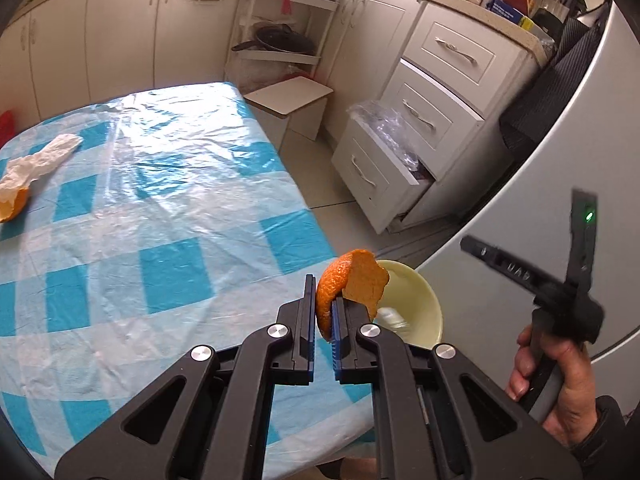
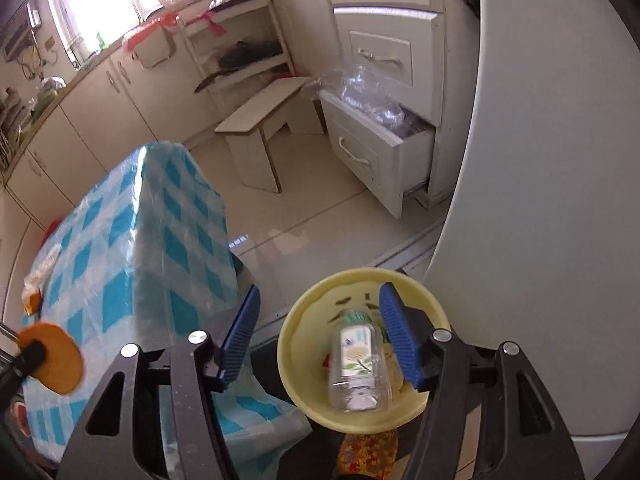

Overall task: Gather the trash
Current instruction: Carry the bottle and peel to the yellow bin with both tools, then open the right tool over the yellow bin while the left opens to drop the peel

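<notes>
Clearly clamped on a curl of orange peel (image 1: 347,285): left gripper (image 1: 325,322) with jaws pressed nearly together, the peel standing up out of the pads. From those tips, pale yellow bowl (image 1: 416,312) lying just beyond at about 2 o'clock in the left wrist view, off the edge of the blue-checked table (image 1: 160,240), so a short carry that way, judged, before letting go. Right gripper (image 2: 318,330) spread apart with nothing between the pads, hanging right above the same bowl (image 2: 296,344). Inside it, a clear plastic bottle (image 2: 358,364) lying on its side, long axis running roughly 12 to 6 o'clock in the right wrist view; label with a printed leafy plant, wording too blurred to read. Right hand nearer the bowl, left a little short of it. More trash left on the table at 9 o'clock: a crumpled white paper (image 1: 40,160) touching a second peel (image 1: 14,206). On the right handle, raised letters not legible.
</notes>
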Demonstrator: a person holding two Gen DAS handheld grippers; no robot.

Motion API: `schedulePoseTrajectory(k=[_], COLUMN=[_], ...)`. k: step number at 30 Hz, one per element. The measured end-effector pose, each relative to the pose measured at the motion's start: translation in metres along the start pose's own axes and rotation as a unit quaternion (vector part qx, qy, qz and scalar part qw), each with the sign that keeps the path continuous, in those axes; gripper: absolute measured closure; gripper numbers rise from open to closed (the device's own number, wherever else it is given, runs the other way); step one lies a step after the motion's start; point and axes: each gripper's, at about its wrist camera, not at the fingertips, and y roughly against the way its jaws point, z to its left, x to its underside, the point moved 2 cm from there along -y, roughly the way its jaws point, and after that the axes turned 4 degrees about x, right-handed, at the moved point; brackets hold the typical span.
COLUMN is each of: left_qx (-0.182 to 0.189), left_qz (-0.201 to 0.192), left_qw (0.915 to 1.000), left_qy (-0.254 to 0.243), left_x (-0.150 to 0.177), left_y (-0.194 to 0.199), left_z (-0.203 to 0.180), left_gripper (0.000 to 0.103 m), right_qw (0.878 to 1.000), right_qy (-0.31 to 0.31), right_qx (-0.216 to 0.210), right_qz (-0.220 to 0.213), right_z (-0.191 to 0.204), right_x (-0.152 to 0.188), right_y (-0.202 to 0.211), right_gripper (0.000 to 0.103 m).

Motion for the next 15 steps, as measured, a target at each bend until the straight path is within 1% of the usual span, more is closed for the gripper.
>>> schedulePoseTrajectory(k=[3,5,7,8,11,13,14,15], left_qx=[0.007,0.011,0.012,0.01,0.007,0.007,0.009,0.01], left_qz=[0.017,0.03,0.043,0.051,0.078,0.108,0.123,0.137], left_qw=[0.9997,0.9993,0.9986,0.9981,0.9961,0.9935,0.9919,0.9902], left_qy=[-0.014,-0.02,-0.028,-0.032,-0.039,-0.035,-0.031,-0.027], left_x=[-0.001,0.001,0.003,0.004,0.006,0.01,0.013,0.017], left_y=[-0.024,-0.042,-0.061,-0.072,-0.108,-0.137,-0.151,-0.163], left_z=[-0.027,-0.045,-0.061,-0.07,-0.094,-0.108,-0.114,-0.118], left_gripper=[0.097,0.097,0.097,0.097,0.097,0.097,0.096,0.091], right_qw=[0.996,0.989,0.979,0.975,0.967,0.963,0.961,0.96], right_qy=[0.035,0.051,0.035,0.019,-0.012,-0.029,-0.036,-0.041], right_qx=[-0.021,-0.029,-0.048,-0.058,-0.079,-0.086,-0.087,-0.084], right_qz=[-0.075,-0.138,-0.194,-0.212,-0.241,-0.255,-0.26,-0.265], right_z=[0.012,0.016,0.009,0.005,-0.005,-0.01,-0.014,-0.016], right_x=[-0.027,-0.037,-0.043,-0.044,-0.051,-0.056,-0.058,-0.06], right_y=[0.045,0.076,0.1,0.109,0.125,0.132,0.134,0.133], right_gripper=[0.025,0.02,0.017,0.016,0.016,0.016,0.015,0.015])
